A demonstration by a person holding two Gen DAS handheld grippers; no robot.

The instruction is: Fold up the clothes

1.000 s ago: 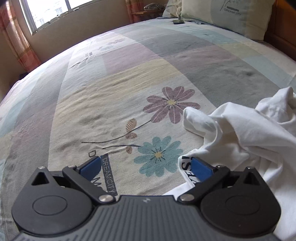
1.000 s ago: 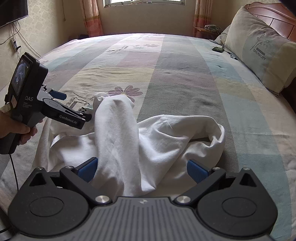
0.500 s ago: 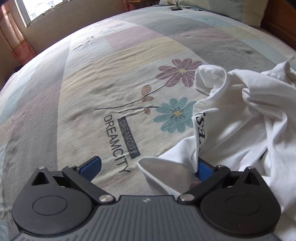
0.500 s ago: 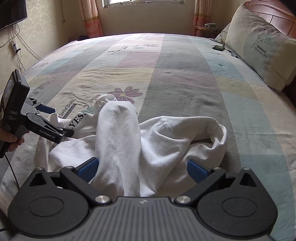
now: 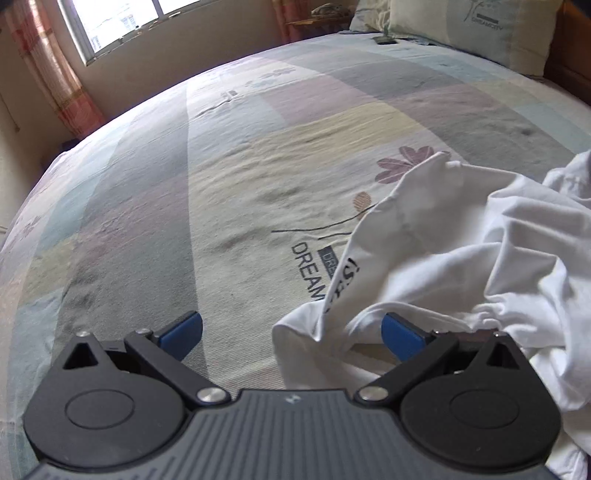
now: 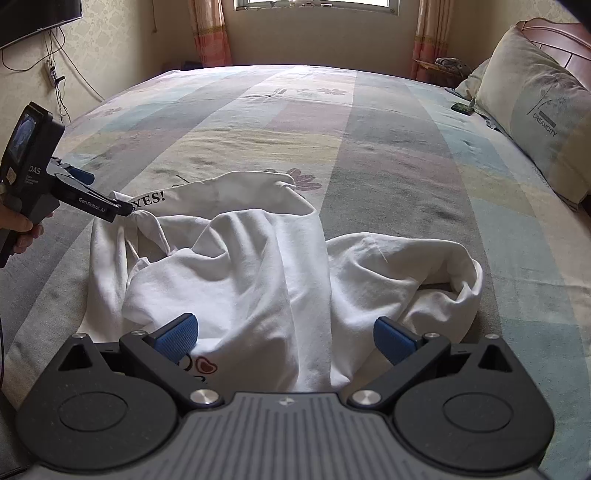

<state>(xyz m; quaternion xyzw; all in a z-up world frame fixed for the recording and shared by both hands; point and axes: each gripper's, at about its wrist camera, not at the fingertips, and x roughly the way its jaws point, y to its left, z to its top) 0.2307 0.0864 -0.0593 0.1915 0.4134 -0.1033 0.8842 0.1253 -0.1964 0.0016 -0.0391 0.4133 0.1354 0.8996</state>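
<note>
A crumpled white T-shirt (image 6: 266,266) lies on the patchwork bedsheet (image 6: 388,155). It carries black "YES!" lettering (image 6: 149,200) on a raised edge and a small heart print (image 6: 207,365) near me. My right gripper (image 6: 286,334) is open low over the shirt's near part, with cloth lying between its blue pads (image 6: 177,332). In the right wrist view my left gripper (image 6: 105,192) sits at the shirt's left edge, its near finger touching the lettered hem. The left gripper (image 5: 291,332) is open, with a fold of the shirt (image 5: 424,240) draped beside its right pad (image 5: 402,334).
A hand (image 6: 22,229) holds the left gripper's handle. A pillow (image 6: 535,122) leans on the wooden headboard at the right, with a small dark device (image 6: 461,107) on the sheet beside it. A window (image 6: 314,3) and curtains stand behind the bed, and a cabled wall is at the left.
My left gripper has pulled back to the left, drawing the lettered hem out with it, so the shirt lies wider. The right gripper has dropped slightly nearer the cloth.
</note>
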